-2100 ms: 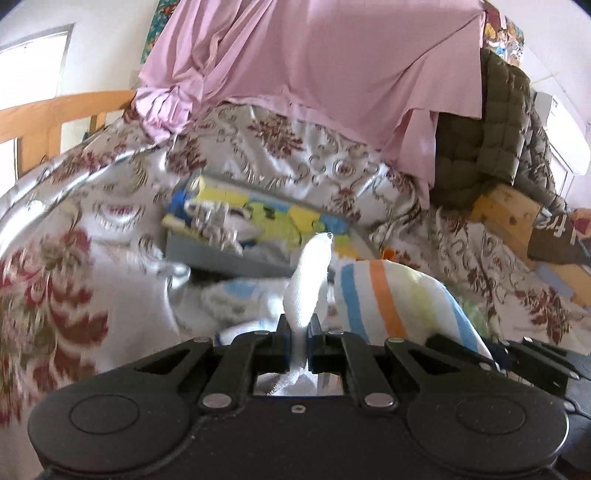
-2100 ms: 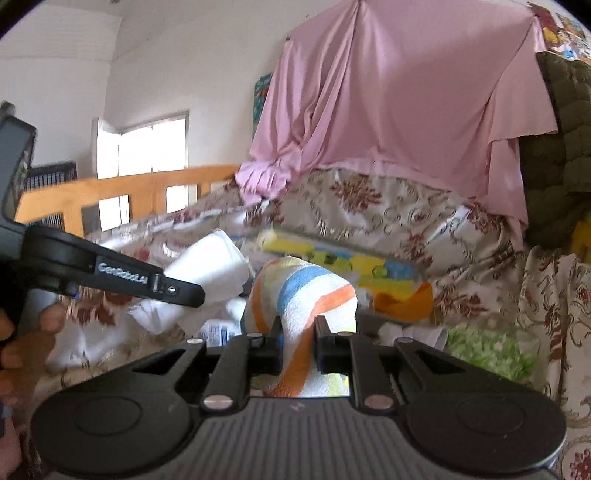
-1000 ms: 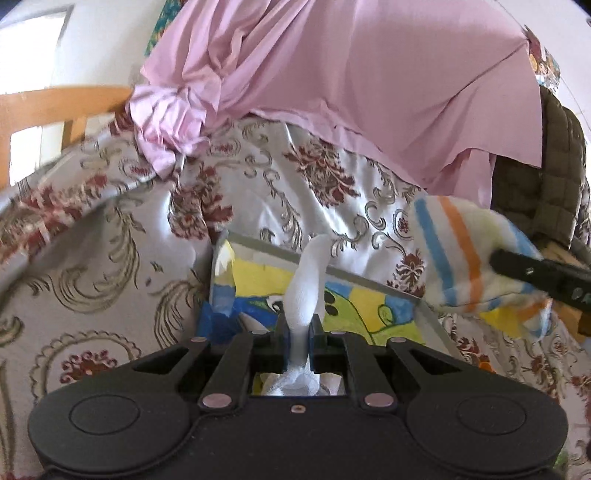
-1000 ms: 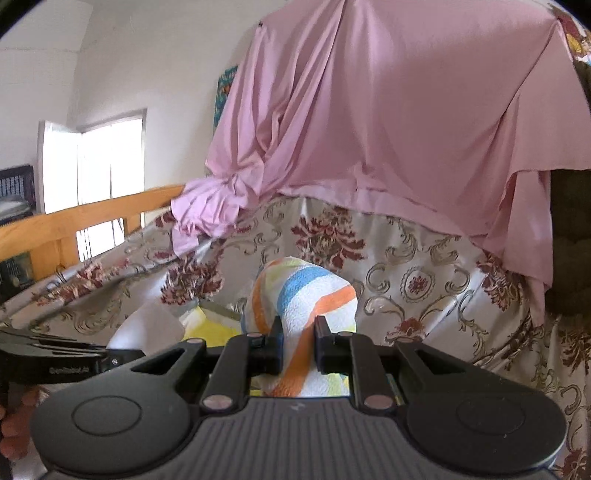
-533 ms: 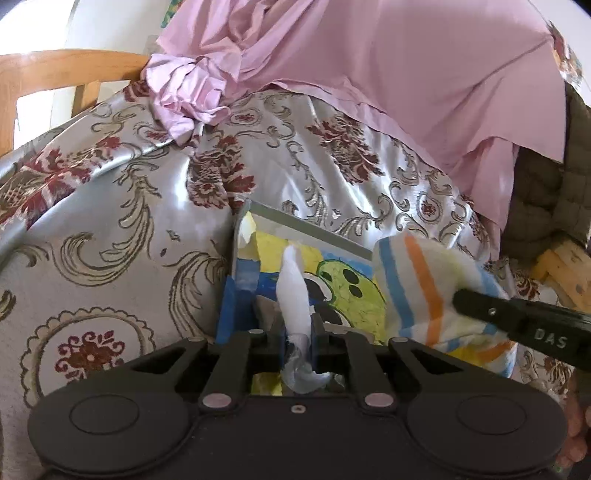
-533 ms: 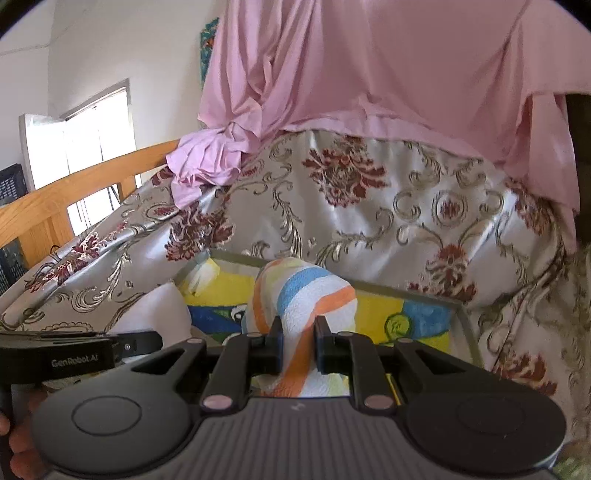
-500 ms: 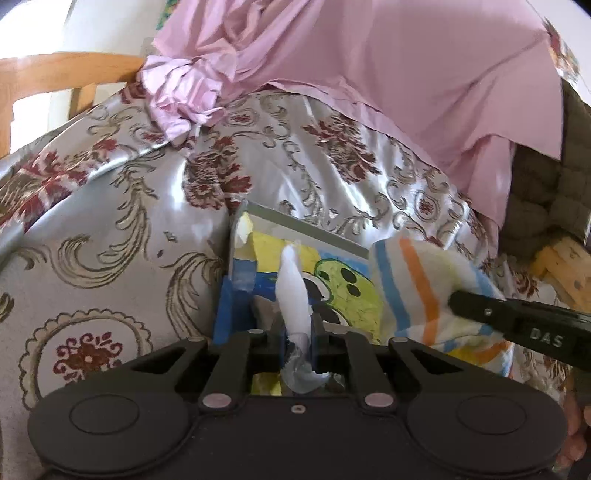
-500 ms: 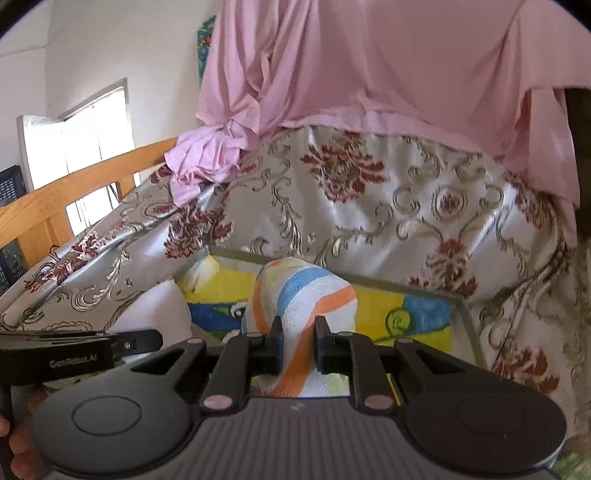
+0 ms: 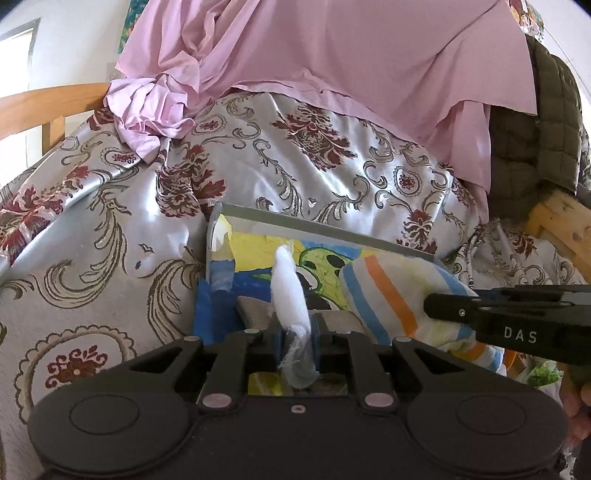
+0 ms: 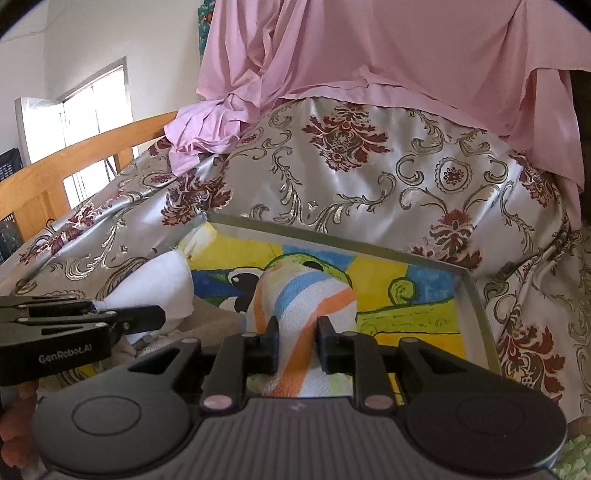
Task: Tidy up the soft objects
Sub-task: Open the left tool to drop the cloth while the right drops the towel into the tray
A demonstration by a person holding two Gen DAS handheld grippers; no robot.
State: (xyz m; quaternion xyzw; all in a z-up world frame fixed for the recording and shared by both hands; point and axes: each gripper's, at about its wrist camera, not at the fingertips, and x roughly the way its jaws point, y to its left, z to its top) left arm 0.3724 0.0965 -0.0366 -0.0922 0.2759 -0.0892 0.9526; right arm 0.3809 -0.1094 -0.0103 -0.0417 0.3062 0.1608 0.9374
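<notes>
Two cloths sit over the painted tray (image 10: 476, 314): white cloth (image 9: 290, 291) in the left gripper (image 9: 295, 339), striped towel (image 10: 306, 306) in the right gripper (image 10: 297, 347), jaws easing apart, pads still touching. Left view alone shows the white cloth's long axis pointing away.

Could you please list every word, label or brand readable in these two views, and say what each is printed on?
"DAS": white letters on the side of the right hand-held gripper, seen in the left wrist view.
"GenRobot.AI": white letters on the side of the left hand-held gripper, seen in the right wrist view.
Nothing else is readable: the painted tray bears a picture and no words, and the wall poster is too small to read.
</notes>
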